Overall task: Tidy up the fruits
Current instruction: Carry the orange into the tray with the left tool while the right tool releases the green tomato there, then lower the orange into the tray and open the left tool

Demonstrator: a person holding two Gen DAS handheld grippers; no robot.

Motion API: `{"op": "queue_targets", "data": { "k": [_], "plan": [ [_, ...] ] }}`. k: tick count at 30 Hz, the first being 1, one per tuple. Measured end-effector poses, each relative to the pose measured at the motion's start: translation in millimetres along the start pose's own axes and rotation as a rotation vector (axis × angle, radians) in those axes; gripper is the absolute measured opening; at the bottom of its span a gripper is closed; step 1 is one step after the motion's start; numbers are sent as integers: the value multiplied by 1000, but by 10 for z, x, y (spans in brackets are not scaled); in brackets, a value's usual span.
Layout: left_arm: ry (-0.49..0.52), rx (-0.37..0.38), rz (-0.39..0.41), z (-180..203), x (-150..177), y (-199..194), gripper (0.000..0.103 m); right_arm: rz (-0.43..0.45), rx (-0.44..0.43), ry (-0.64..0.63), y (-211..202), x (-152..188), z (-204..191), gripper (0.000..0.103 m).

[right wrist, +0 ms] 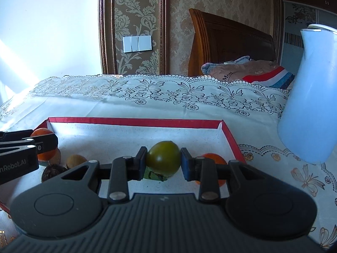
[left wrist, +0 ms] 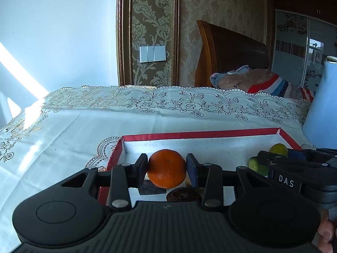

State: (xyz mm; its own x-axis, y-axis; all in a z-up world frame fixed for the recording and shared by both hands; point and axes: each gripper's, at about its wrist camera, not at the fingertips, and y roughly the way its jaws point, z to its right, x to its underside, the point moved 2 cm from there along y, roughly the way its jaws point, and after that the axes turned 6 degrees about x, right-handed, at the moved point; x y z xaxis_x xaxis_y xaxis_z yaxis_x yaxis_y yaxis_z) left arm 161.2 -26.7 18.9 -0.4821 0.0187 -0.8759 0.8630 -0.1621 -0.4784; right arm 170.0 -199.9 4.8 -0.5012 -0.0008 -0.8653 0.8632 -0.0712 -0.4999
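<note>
My left gripper (left wrist: 166, 167) is shut on an orange (left wrist: 166, 168), held above the red-rimmed box (left wrist: 200, 135). My right gripper (right wrist: 163, 161) is shut on a round green fruit (right wrist: 163, 157) over the same box (right wrist: 134, 122). In the left wrist view the right gripper (left wrist: 271, 160) shows at the right with the green fruit (left wrist: 278, 149). In the right wrist view the left gripper (right wrist: 45, 144) enters from the left with the orange (right wrist: 43, 132). On the box floor lie a dark round fruit (right wrist: 53, 171), a tan one (right wrist: 75, 160), another orange (right wrist: 213, 159) and a green piece (left wrist: 253, 164).
The box sits on a white lace-patterned tablecloth (left wrist: 84, 124). A tall pale-blue jug (right wrist: 311, 97) stands to the right of the box. Behind the table are a wooden headboard (left wrist: 229, 50) and bedding. A person's fingers (left wrist: 325, 236) show at the lower right.
</note>
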Motion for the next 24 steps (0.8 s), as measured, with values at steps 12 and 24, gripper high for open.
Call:
{"op": "queue_targets", "data": {
  "k": [12,24],
  "plan": [
    [11,-13,-3,30,-11,159,41,2,-11,11,84,-31,30,34],
    [15,-11,-39,23,47,220,58,2,0,31,80,-39,80,49]
  ]
}}
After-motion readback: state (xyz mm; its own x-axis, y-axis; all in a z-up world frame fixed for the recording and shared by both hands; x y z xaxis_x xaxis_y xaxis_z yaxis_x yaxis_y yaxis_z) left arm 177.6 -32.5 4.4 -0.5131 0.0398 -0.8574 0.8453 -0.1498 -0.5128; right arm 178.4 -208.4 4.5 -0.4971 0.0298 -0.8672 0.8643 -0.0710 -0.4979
